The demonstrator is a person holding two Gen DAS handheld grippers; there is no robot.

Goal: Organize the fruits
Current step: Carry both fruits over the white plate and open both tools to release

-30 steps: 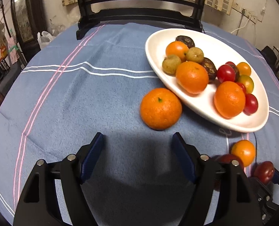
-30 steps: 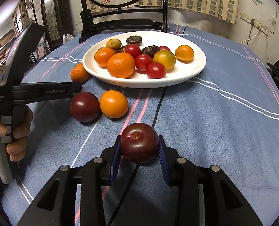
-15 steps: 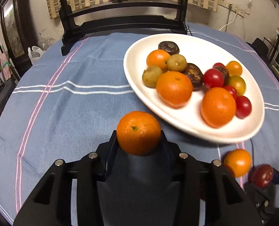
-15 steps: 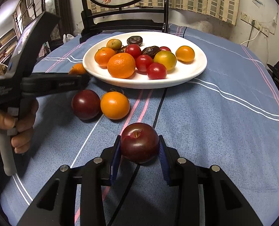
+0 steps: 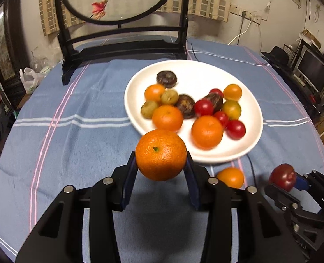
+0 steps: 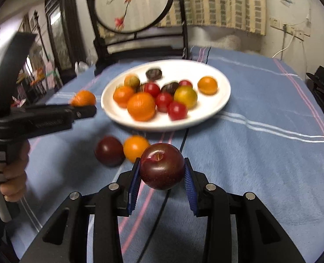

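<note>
My left gripper (image 5: pixel 161 171) is shut on a tangerine (image 5: pixel 161 154) and holds it above the cloth, just short of the white plate's (image 5: pixel 245 87) near rim. My right gripper (image 6: pixel 162 175) is shut on a dark red plum (image 6: pixel 162 168), lifted off the table; it also shows in the left wrist view (image 5: pixel 282 177). The plate (image 6: pixel 221 83) holds several tangerines, cherry tomatoes and dark fruits. A small orange fruit (image 6: pixel 135 148) and a second dark plum (image 6: pixel 109 151) lie on the cloth in front of the plate.
The round table has a blue striped cloth (image 5: pixel 74 135). A dark wooden screen stand (image 5: pixel 122 43) is at the far edge behind the plate. A black cable (image 6: pixel 185 138) runs under the plate's near side.
My left gripper closed on the tangerine and lifted it toward the plate. My right gripper lifted the plum off the cloth.
</note>
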